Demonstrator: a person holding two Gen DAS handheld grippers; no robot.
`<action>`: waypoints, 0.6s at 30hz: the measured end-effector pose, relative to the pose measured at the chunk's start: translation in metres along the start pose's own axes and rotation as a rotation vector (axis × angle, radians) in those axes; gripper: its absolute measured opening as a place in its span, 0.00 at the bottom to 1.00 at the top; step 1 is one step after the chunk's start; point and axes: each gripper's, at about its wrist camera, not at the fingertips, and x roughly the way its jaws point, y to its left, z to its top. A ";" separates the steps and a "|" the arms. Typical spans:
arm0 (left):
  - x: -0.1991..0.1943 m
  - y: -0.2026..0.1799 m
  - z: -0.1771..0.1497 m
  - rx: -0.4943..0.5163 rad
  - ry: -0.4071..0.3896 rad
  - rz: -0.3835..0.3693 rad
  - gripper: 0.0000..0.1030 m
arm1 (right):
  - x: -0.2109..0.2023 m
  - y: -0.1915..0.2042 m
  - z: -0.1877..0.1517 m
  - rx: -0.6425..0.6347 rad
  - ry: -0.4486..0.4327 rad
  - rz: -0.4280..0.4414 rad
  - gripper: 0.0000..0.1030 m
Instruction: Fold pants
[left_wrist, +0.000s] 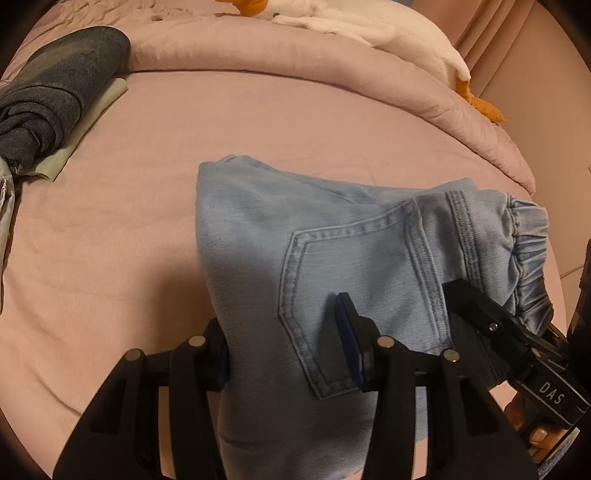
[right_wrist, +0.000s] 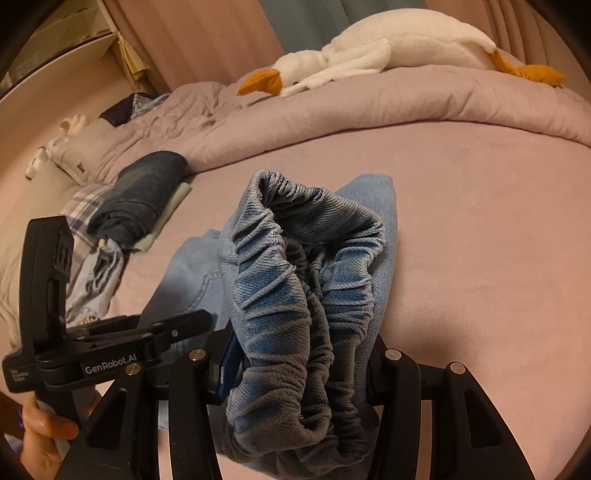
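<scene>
At the upper left of the left wrist view, a rolled dark denim garment (left_wrist: 55, 96) lies on a pale green folded cloth (left_wrist: 92, 125), well apart from the work. The pink bedsheet (left_wrist: 129, 240) spreads across the middle of the frame. Right of centre are the light blue jeans (left_wrist: 332, 240), back pocket up, their far end resting on the sheet and the near end raised into the tools. The left gripper (left_wrist: 284, 354), at the bottom centre, stands about half open with a thick fold of the jeans filling the gap, its pads pressed against the cloth on both sides. At the lower right edge the other tool reaches in under the elastic waistband (left_wrist: 528, 254). Along the top right, a white plush goose (left_wrist: 369, 26) lies on the rolled pink duvet (left_wrist: 295, 62).

In the right wrist view, the lower left shows a hand (right_wrist: 40, 432) holding the left tool, which reaches toward the jeans. At the bottom centre the right gripper (right_wrist: 299, 362) is likewise about half open and clamped on the bunched waistband, which bulges up between its fingers and fills the middle of the frame. The sheet lies bare to the right.
</scene>
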 end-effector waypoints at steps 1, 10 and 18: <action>0.000 0.000 0.000 0.000 0.001 0.002 0.45 | 0.000 0.000 0.000 0.000 0.002 -0.001 0.51; 0.004 0.004 -0.001 0.005 0.003 0.020 0.52 | 0.011 -0.007 0.001 0.029 0.052 -0.016 0.52; 0.007 0.004 -0.003 0.013 -0.009 0.037 0.59 | 0.019 -0.026 -0.002 0.109 0.096 0.000 0.57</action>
